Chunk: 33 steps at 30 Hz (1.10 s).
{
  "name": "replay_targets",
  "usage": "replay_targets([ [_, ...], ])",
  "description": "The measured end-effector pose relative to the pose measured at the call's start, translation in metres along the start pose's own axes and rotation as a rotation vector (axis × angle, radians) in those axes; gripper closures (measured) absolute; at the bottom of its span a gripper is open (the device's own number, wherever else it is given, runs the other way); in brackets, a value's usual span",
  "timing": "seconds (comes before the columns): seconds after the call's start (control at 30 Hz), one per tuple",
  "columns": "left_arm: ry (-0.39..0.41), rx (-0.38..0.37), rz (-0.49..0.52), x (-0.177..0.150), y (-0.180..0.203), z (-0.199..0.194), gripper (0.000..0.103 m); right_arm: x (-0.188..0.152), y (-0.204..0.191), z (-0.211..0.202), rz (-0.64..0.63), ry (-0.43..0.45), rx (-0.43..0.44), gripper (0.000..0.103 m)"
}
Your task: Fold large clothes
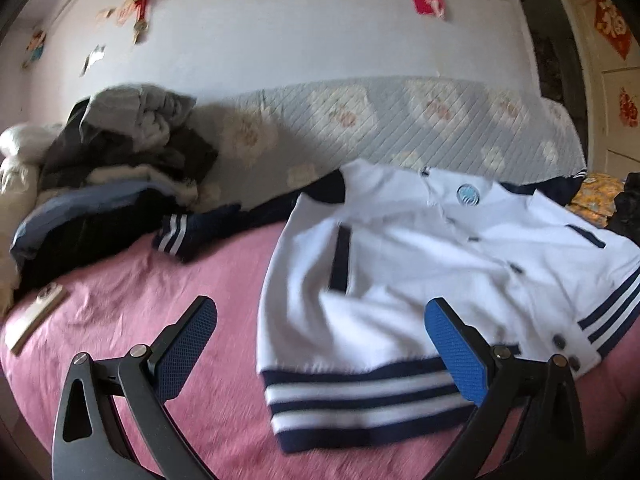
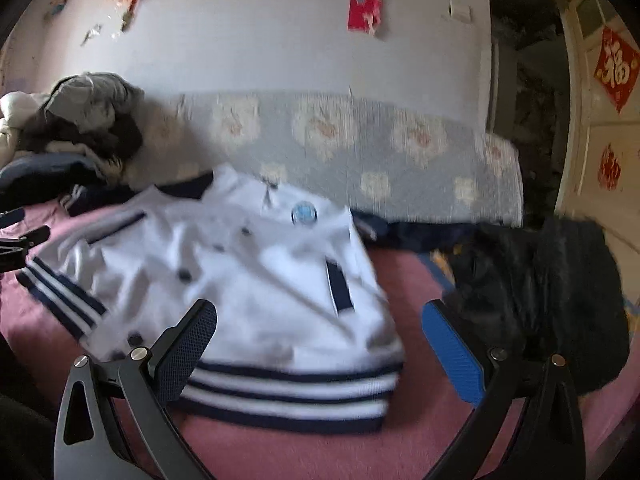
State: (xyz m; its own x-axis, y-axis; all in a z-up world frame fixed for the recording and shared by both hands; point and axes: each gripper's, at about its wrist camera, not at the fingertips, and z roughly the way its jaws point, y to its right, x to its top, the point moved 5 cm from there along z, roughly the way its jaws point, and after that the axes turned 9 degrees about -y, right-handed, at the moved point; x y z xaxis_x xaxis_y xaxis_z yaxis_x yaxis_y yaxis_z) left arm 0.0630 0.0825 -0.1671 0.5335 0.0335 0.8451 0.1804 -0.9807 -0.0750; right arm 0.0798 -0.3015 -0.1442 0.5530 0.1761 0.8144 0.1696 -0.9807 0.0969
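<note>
A white jacket [image 1: 420, 272] with navy sleeves, a navy-and-white striped hem and a round blue chest badge lies front up on the pink bed sheet [image 1: 160, 300]. It also shows in the right wrist view [image 2: 248, 280]. My left gripper [image 1: 320, 344] is open and empty, held above the jacket's left hem corner. My right gripper [image 2: 318, 348] is open and empty, held above the jacket's right hem corner. One navy sleeve with a striped cuff [image 1: 176, 236] stretches out to the left. The other navy sleeve [image 2: 416, 232] stretches out to the right.
A pile of dark and grey clothes [image 1: 120, 168] sits at the far left of the bed. A black furry garment [image 2: 552, 292] lies at the right. A grey floral quilted cover [image 1: 400, 120] runs along the wall. A small flat card [image 1: 36, 316] lies at the left.
</note>
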Motion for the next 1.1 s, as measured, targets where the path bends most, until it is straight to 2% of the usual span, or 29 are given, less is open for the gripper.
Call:
replay_targets([
  [0.07, -0.038, -0.024, -0.026, -0.006, -0.006, 0.003, 0.000, -0.012, 0.012, 0.010, 0.069, -0.047, 0.034, 0.023],
  [0.13, -0.078, -0.036, -0.040, -0.014, -0.013, 0.007, 0.006, -0.024, 0.031, 0.020, 0.140, -0.089, 0.027, 0.028],
  [0.23, -0.122, -0.013, -0.026, -0.027, -0.022, 0.013, 0.017, -0.032, 0.051, 0.023, 0.188, -0.087, -0.007, 0.030],
  [0.33, -0.190, -0.027, -0.020, -0.040, -0.029, 0.023, 0.022, -0.034, 0.060, 0.033, 0.208, -0.119, 0.004, 0.031],
  [0.4, -0.244, -0.092, -0.077, -0.047, -0.033, 0.032, 0.025, -0.039, 0.062, 0.038, 0.238, -0.138, 0.040, 0.037],
  [0.47, -0.237, -0.134, -0.147, -0.050, -0.040, 0.032, 0.025, -0.048, 0.059, 0.046, 0.277, -0.175, 0.136, 0.047],
  [0.5, -0.238, -0.139, -0.150, -0.049, -0.040, 0.031, 0.026, -0.052, 0.056, 0.050, 0.291, -0.192, 0.175, 0.051],
  [0.53, -0.244, -0.147, -0.143, -0.049, -0.039, 0.031, 0.033, -0.056, 0.052, 0.052, 0.293, -0.201, 0.197, 0.061],
  [0.57, -0.240, -0.150, -0.142, -0.049, -0.039, 0.029, 0.042, -0.058, 0.048, 0.051, 0.285, -0.201, 0.187, 0.063],
  [0.6, -0.232, -0.174, -0.155, -0.049, -0.040, 0.027, 0.072, -0.059, 0.045, 0.049, 0.270, -0.193, 0.174, 0.065],
  [0.63, -0.235, -0.221, -0.177, -0.049, -0.039, 0.025, 0.087, -0.058, 0.042, 0.047, 0.259, -0.188, 0.174, 0.074],
  [0.67, -0.229, -0.234, -0.193, -0.050, -0.039, 0.022, 0.088, -0.058, 0.042, 0.045, 0.262, -0.183, 0.181, 0.086],
  [0.7, -0.212, -0.223, -0.185, -0.049, -0.039, 0.018, 0.094, -0.058, 0.043, 0.042, 0.280, -0.173, 0.193, 0.090],
  [0.8, -0.069, -0.114, -0.114, -0.035, -0.036, -0.012, 0.097, -0.051, 0.044, 0.016, 0.298, -0.088, 0.230, 0.096],
  [0.87, -0.013, -0.065, -0.077, -0.016, -0.031, -0.025, 0.097, -0.038, 0.037, 0.001, 0.244, -0.049, 0.201, 0.097],
  [0.9, -0.002, -0.066, -0.076, -0.006, -0.031, -0.028, 0.097, -0.024, 0.031, -0.009, 0.187, -0.018, 0.161, 0.097],
  [1.0, -0.001, -0.087, -0.122, 0.021, -0.034, -0.021, 0.097, 0.011, 0.026, -0.018, 0.141, 0.016, 0.118, 0.097],
  [1.03, -0.024, -0.080, -0.113, 0.024, -0.034, -0.013, 0.096, 0.020, 0.029, -0.012, 0.166, -0.005, 0.117, 0.097],
  [1.1, -0.046, -0.018, -0.083, 0.016, -0.034, -0.003, 0.095, 0.023, 0.036, 0.007, 0.201, -0.086, 0.124, 0.097],
])
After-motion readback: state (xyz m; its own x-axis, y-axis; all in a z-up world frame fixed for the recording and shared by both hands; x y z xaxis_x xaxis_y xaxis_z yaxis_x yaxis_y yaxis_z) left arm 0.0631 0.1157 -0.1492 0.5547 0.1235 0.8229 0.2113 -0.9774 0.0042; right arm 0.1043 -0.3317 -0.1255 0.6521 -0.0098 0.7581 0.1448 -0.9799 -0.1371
